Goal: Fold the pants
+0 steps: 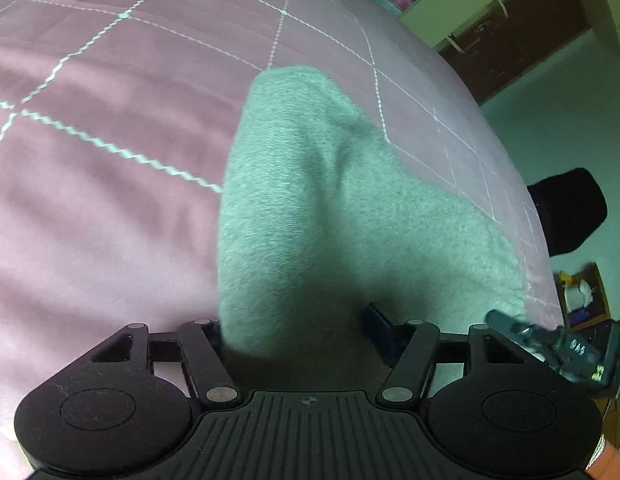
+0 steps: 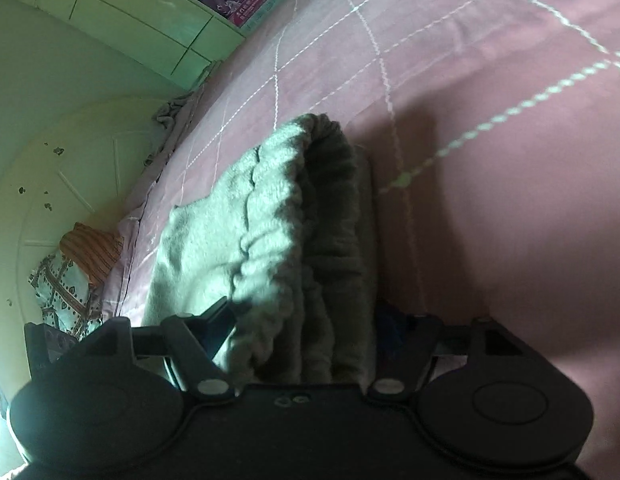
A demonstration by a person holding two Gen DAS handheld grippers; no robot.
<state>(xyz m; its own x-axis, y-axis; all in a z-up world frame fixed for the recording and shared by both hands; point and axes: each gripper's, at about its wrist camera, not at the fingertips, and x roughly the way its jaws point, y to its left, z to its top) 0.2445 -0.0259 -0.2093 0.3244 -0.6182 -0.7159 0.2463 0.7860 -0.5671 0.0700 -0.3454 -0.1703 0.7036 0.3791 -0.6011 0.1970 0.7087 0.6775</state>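
Left gripper [image 1: 297, 332] and right gripper [image 2: 305, 320], each clamped on grey pants [image 1: 310, 200], lifted near the pink bedspread's [image 1: 89, 200] edge.

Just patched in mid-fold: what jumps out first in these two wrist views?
The fuzzy pale grey-green pants dominate both views, draped up from the pink quilted bedspread with white stitched grid lines into each set of tongs. The left tongs grip plain fabric; the right tongs hold the gathered elastic waistband. A dark rounded object sits beyond the bed's right edge in the left view.
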